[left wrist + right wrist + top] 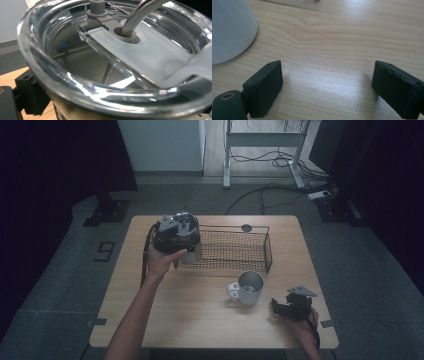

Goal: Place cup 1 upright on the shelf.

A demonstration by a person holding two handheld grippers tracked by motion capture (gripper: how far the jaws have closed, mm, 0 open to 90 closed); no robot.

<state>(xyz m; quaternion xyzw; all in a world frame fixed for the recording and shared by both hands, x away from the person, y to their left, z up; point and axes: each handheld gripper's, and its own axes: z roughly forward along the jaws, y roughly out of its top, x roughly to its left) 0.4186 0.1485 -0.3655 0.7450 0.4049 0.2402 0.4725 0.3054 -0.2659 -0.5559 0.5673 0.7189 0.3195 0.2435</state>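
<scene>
A tumbler with a clear lid and a metal straw stands at the left end of a black wire basket. My left gripper is right above it and shut on it. In the left gripper view the lid is very close, and one black finger presses against the tumbler's side. My right gripper rests open on the wooden table near the front right corner, with bare wood between its fingers. A white mug with a metal inside stands just to its left.
The basket lies across the back half of the table, and I cannot tell whether the tumbler is inside it or against its left end. A small dark disc lies behind the basket. Cables and a desk frame lie on the floor beyond.
</scene>
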